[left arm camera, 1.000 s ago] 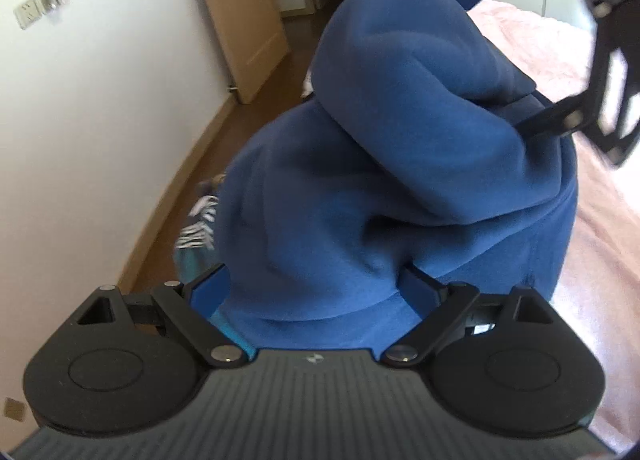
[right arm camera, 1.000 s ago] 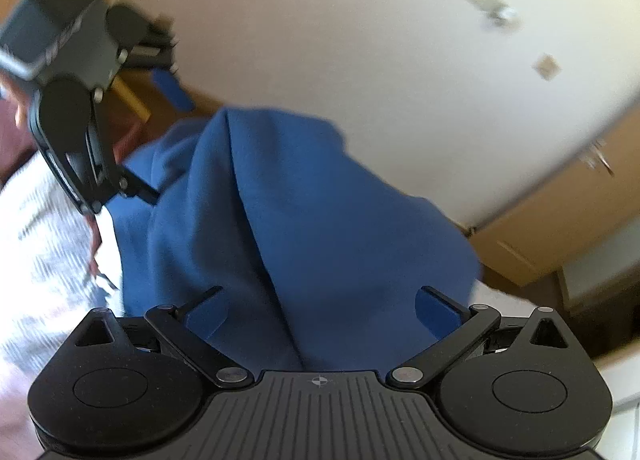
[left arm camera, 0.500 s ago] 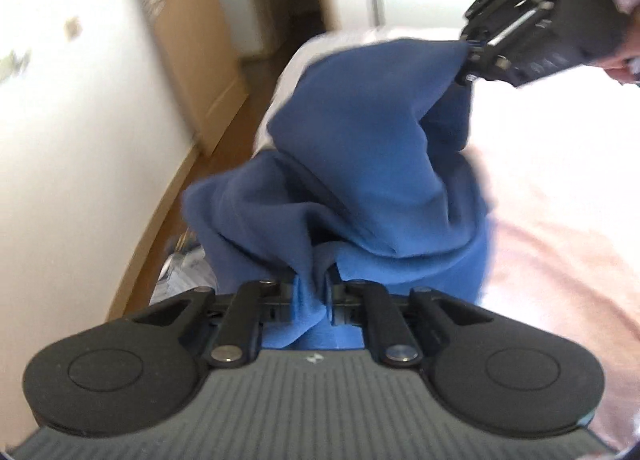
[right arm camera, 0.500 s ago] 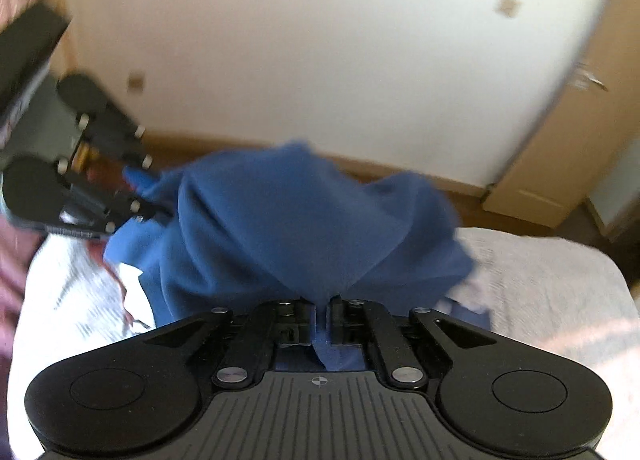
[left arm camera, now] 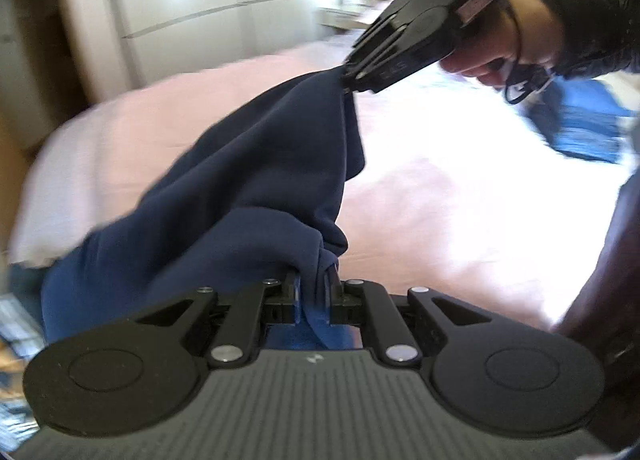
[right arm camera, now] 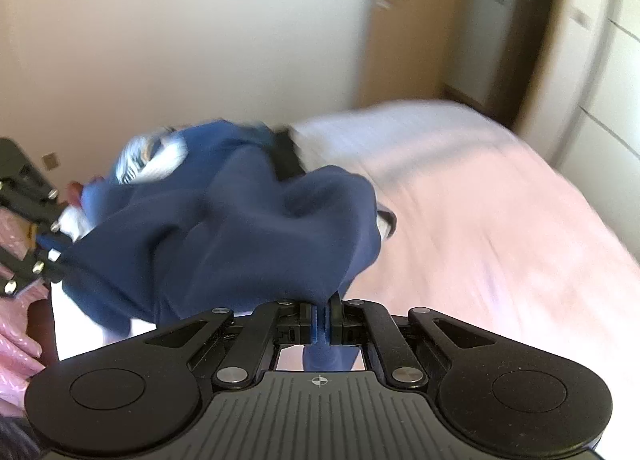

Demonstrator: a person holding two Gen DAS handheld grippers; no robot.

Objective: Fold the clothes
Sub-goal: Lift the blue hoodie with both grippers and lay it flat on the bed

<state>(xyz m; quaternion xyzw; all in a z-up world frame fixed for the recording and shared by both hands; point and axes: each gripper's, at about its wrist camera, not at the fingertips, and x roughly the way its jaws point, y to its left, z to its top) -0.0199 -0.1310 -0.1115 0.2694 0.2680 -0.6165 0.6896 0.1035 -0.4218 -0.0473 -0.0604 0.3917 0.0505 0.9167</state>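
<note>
A dark blue sweatshirt (left arm camera: pixel 240 196) hangs bunched between my two grippers above the pink bed (left arm camera: pixel 460 200). My left gripper (left arm camera: pixel 314 292) is shut on a fold of it close to the camera. My right gripper (left arm camera: pixel 348 78) shows at the upper right of the left wrist view, pinching the other end. In the right wrist view my right gripper (right arm camera: pixel 325 310) is shut on the sweatshirt (right arm camera: pixel 224 236), and my left gripper (right arm camera: pixel 50 250) holds its far end at the left edge.
The pink bed (right arm camera: pixel 500 220) stretches right and away. A blue folded garment (left arm camera: pixel 580 128) lies on it at the far right. A white wall (right arm camera: pixel 180 40), a wooden door (right arm camera: pixel 404 32) and white wardrobes (left arm camera: pixel 200 0) stand around the bed.
Both grippers closed on the sweatshirt, then lifted and swung it from the wall side over toward the bed. The cloth now stretches between them.
</note>
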